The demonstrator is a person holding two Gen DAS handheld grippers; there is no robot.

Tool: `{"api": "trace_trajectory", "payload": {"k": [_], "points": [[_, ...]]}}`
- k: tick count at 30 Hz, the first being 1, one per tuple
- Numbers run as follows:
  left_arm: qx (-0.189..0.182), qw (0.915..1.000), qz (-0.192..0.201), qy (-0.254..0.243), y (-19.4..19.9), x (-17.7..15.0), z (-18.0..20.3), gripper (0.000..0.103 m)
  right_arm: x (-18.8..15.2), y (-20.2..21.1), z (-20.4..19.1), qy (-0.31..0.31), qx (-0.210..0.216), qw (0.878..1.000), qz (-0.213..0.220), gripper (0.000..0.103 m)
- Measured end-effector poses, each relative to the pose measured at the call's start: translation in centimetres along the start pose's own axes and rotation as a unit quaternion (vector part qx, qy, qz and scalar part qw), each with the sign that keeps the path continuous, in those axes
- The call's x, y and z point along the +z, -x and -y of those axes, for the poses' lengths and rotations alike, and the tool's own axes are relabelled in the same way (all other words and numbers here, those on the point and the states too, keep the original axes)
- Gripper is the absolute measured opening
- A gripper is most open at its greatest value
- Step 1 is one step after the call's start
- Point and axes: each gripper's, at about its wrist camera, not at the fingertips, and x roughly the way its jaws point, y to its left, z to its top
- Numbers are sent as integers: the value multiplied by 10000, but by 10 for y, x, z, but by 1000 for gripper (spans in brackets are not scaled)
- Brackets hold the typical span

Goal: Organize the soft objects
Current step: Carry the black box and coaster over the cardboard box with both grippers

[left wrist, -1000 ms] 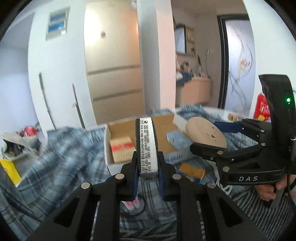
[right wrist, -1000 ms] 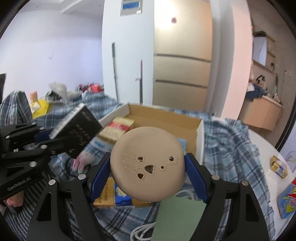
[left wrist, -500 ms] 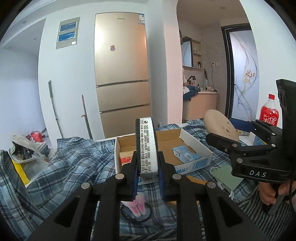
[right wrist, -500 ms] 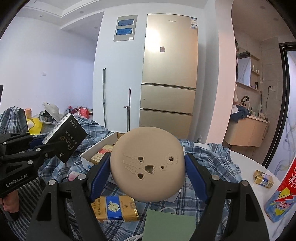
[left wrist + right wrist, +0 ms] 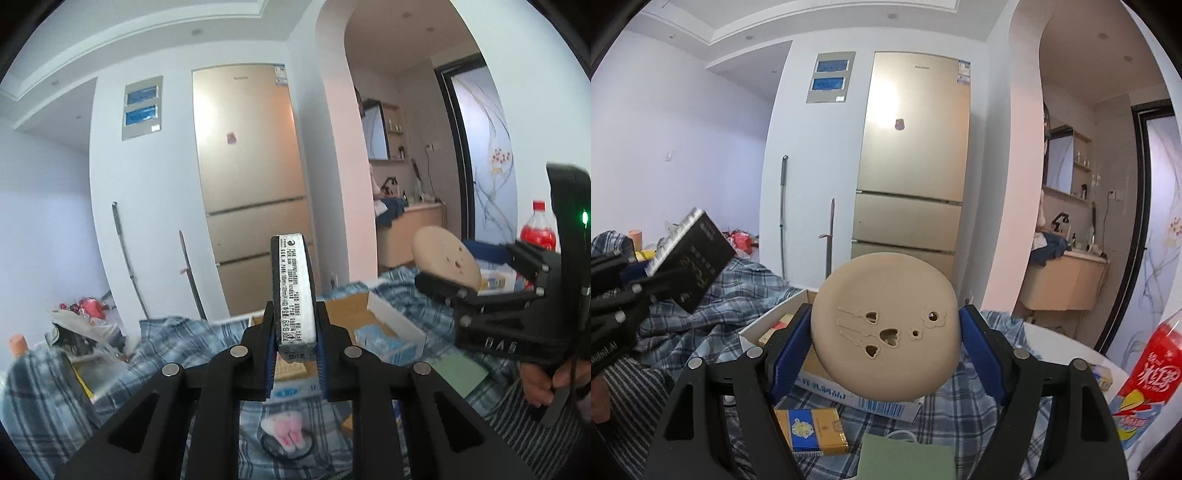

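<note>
Pinching a black packet in the left gripper, right gripper clamping a beige disc, perhaps a cushion.

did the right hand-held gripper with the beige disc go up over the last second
Yes. The right hand-held gripper rose: its beige disc, earlier in front of the cardboard box, now overlaps the fridge base behind.

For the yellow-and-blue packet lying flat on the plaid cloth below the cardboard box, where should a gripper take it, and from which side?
Take the yellow-and-blue packet across its two long edges, coming straight down from above. It lies flat on the plaid cloth, so its broad face offers no pinch; the long edges look narrow enough for the jaws. Both grippers are already full.
</note>
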Motion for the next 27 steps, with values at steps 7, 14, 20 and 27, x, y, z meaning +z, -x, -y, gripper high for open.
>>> {"api": "trace_trajectory", "payload": {"k": [7, 14, 20, 27], "points": [[84, 9997, 244, -1, 11, 37, 2, 19, 40, 18, 11, -83, -166, 9995, 273, 77], [254, 9987, 431, -74, 3, 90, 11, 19, 101, 14, 29, -347, -400, 9978, 387, 77], [274, 9978, 574, 190, -6, 132, 11, 19, 135, 0, 45, -797, -408, 9952, 389, 77], [354, 9976, 408, 430, -21, 138, 6, 19, 118, -5, 51, -981, -341, 9936, 453, 77]]}}
